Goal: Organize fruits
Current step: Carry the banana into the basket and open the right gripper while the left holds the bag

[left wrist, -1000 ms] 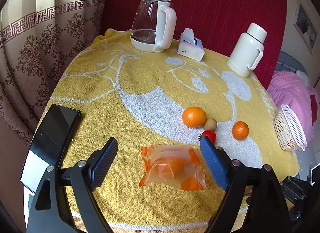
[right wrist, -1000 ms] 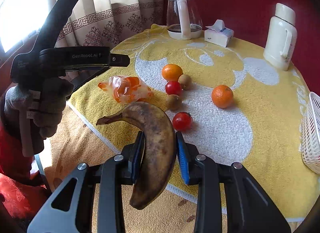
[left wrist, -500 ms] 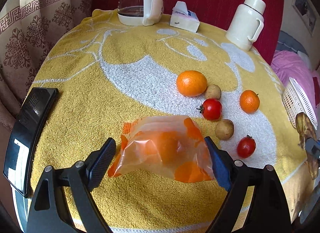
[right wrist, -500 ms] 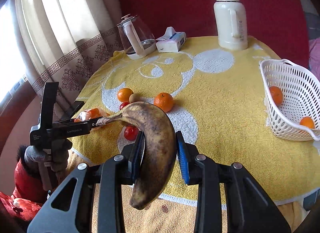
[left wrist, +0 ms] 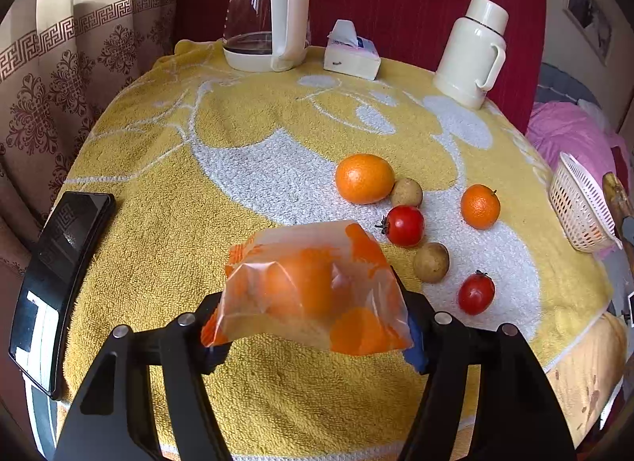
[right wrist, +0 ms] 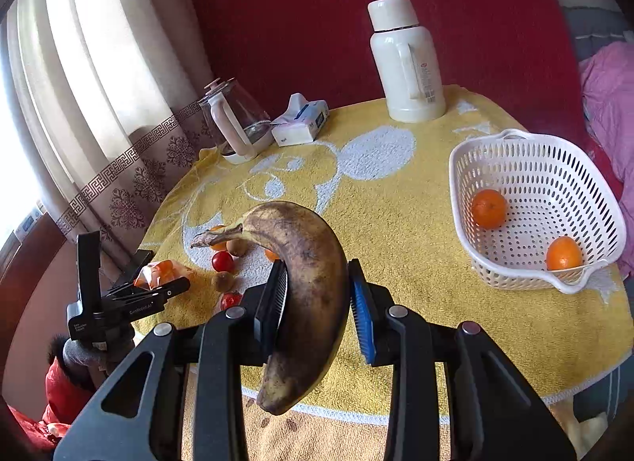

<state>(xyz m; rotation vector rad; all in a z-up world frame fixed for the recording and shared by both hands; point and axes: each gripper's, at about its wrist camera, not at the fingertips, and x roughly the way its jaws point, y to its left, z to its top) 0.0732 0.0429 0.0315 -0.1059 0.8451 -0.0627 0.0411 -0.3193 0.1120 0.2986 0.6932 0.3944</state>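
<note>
The right gripper (right wrist: 317, 302), clamped on the banana (right wrist: 309, 290) short of the basket (right wrist: 515, 278), should lower before release, while the left gripper (left wrist: 313, 326), jaws just closing, pinches the bag (left wrist: 313, 286).

What I can't make out

The bag (left wrist: 313, 286) hides my left pads; my banana (right wrist: 309, 294) covers the loose orange (right wrist: 271, 254) behind it.

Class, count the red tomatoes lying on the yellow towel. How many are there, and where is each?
2. One tomato lies beside the big orange; the other tomato lies nearer the towel's front edge. None looks hidden.
</note>
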